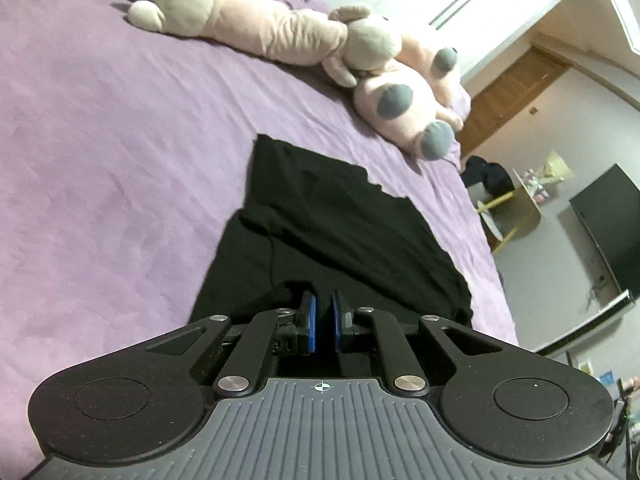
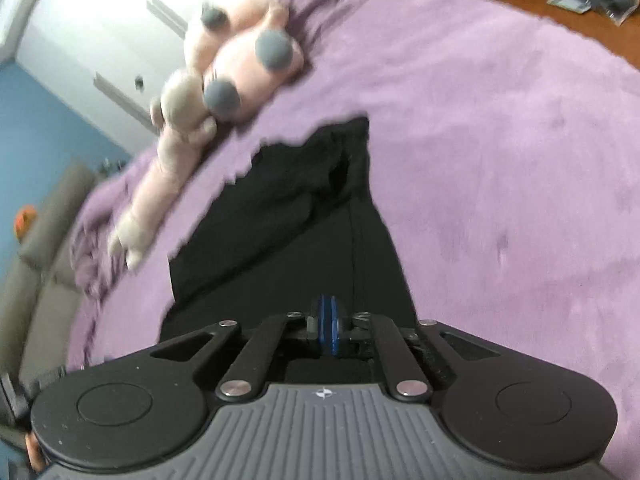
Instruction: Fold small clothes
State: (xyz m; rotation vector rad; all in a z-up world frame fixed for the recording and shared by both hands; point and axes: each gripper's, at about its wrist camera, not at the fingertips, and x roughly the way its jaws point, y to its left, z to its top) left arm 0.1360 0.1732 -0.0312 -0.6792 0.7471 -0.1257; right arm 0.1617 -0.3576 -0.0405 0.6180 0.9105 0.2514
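Note:
A black garment lies partly folded on the purple bed sheet, its near edge drawn up toward both grippers. In the left wrist view my left gripper has its blue pads almost together, with a bunch of black cloth at the left pad. The right wrist view is blurred. It shows the same garment running from the sheet up to my right gripper, whose blue pads are pressed together at the cloth's near edge. The cloth inside both grips is hidden.
A long pink plush toy and a pink plush with grey spots lie on the bed beyond the garment. Right of the bed's edge stand a yellow-legged chair and a dark screen. A grey sofa shows at the left.

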